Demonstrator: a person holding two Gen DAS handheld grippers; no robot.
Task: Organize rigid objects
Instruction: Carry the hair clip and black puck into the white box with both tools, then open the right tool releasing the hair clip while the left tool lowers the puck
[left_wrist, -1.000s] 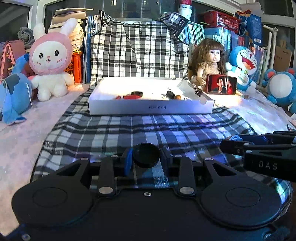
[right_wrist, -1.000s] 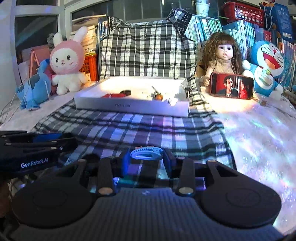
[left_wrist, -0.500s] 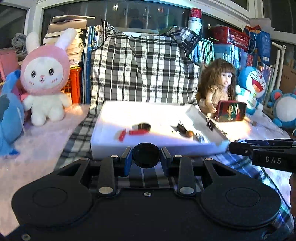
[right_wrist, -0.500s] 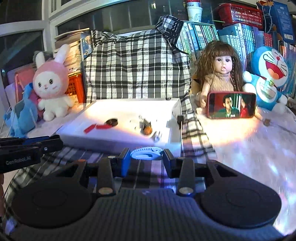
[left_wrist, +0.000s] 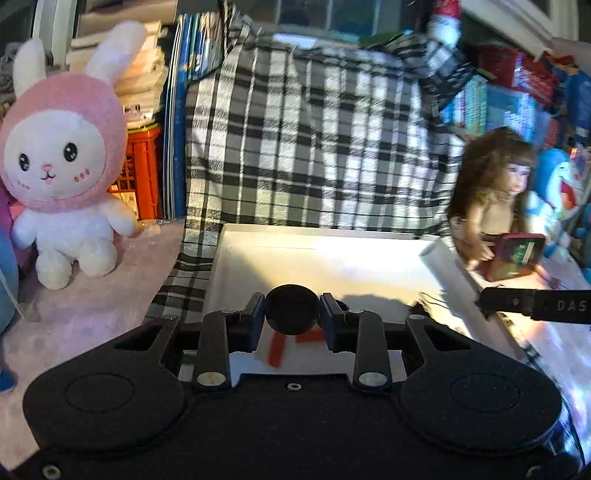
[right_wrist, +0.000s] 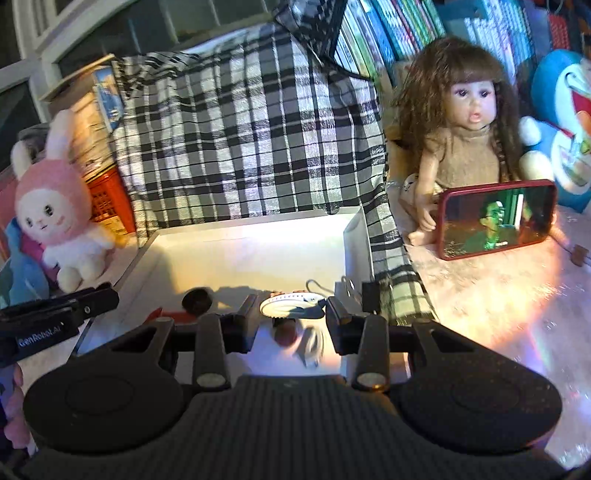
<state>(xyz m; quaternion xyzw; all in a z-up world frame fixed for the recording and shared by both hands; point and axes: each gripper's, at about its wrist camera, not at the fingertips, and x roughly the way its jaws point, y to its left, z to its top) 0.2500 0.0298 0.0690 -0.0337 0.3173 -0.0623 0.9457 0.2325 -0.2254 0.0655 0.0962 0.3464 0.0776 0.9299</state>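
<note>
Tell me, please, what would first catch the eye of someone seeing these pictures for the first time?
Probably the brightly lit white box in the middle, lying on black-and-white plaid cloth. Right in front, the left gripper is shut on a black round disc, and the right gripper is shut on a small white clip, both over the box's near part. A pink-hooded plush rabbit sits left, a long-haired doll behind a red phone right.
</note>
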